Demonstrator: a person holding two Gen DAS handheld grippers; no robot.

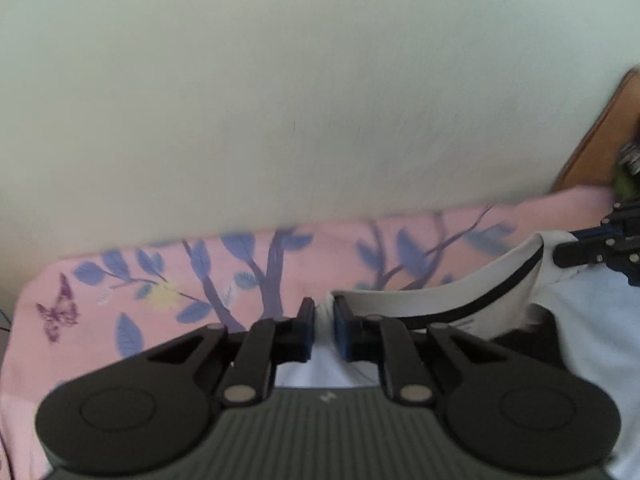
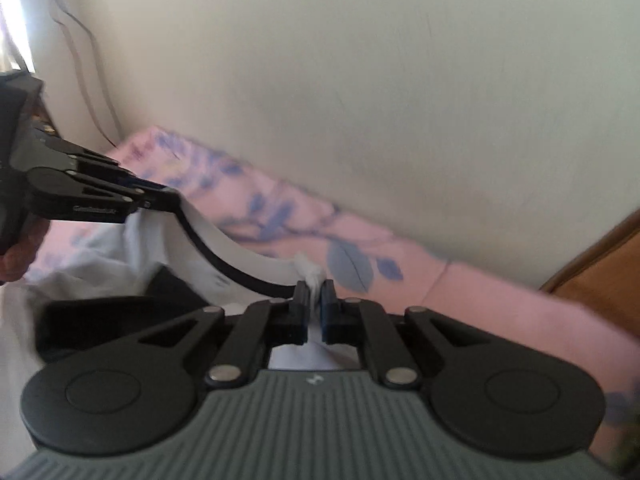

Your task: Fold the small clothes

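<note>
While pinched, white garment (image 2: 240, 256) collar curves

The white garment (image 1: 592, 320) runs off the lower right edge of the left wrist view, its lower part hidden behind the left gripper (image 1: 320, 320). In the right wrist view the pink floral sheet (image 2: 280, 216) is motion-blurred, and a hand (image 2: 16, 256) is cut off at the left edge.

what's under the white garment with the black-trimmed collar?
Under the white garment with the black-trimmed collar lies a pink floral bedsheet, visible beyond its collar edge. Whatever lies beneath its middle is covered.
</note>
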